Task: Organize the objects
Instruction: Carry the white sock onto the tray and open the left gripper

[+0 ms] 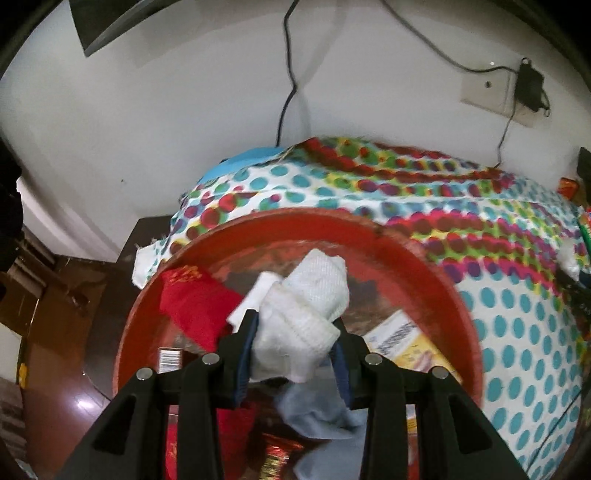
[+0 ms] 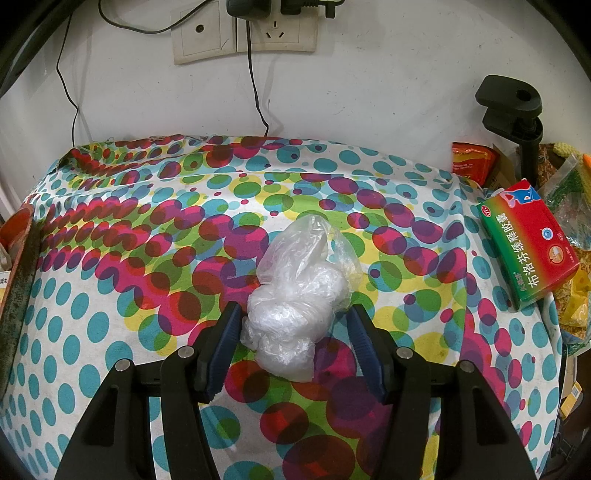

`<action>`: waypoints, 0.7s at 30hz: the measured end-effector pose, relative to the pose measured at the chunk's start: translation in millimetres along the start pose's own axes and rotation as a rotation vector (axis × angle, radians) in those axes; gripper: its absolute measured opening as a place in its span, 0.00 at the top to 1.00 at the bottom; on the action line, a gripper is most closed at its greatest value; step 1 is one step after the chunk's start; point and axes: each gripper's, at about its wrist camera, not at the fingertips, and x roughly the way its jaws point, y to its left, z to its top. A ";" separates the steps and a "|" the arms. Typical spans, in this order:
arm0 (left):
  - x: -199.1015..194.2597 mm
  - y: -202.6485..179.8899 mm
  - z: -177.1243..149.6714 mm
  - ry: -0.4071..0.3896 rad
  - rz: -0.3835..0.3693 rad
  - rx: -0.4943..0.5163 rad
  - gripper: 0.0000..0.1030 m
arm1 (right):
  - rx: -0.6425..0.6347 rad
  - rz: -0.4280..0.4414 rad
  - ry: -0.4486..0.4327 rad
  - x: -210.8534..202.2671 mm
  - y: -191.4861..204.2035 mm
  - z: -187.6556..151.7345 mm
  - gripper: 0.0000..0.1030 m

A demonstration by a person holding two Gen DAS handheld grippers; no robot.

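My left gripper (image 1: 293, 334) is shut on a bundle of white cloth (image 1: 306, 310) and holds it over a round red basin (image 1: 424, 258). The basin holds a red pouch (image 1: 192, 302), a yellow barcoded box (image 1: 402, 339) and a pale blue cloth (image 1: 321, 413). My right gripper (image 2: 291, 321) is open, its fingers on either side of a crumpled clear plastic bag (image 2: 299, 291) that lies on the dotted tablecloth (image 2: 147, 229). The pads do not press the bag.
A red and green medicine box (image 2: 528, 251) lies at the cloth's right edge, with snack packets (image 2: 471, 160) and a black clamp stand (image 2: 517, 114) behind it. Wall sockets (image 2: 243, 33) and cables hang on the white wall. The basin's rim (image 2: 18, 266) shows at far left.
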 end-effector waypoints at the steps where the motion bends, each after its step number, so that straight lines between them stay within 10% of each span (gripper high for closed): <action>1: 2.6 5.8 -1.6 0.000 0.005 -0.008 0.64 | 0.000 0.000 0.000 -0.1 -0.6 -0.2 0.44; 21: 18.4 40.8 -15.2 -0.006 -0.010 0.014 0.57 | 0.009 -0.025 0.005 3.2 -4.5 -2.2 0.36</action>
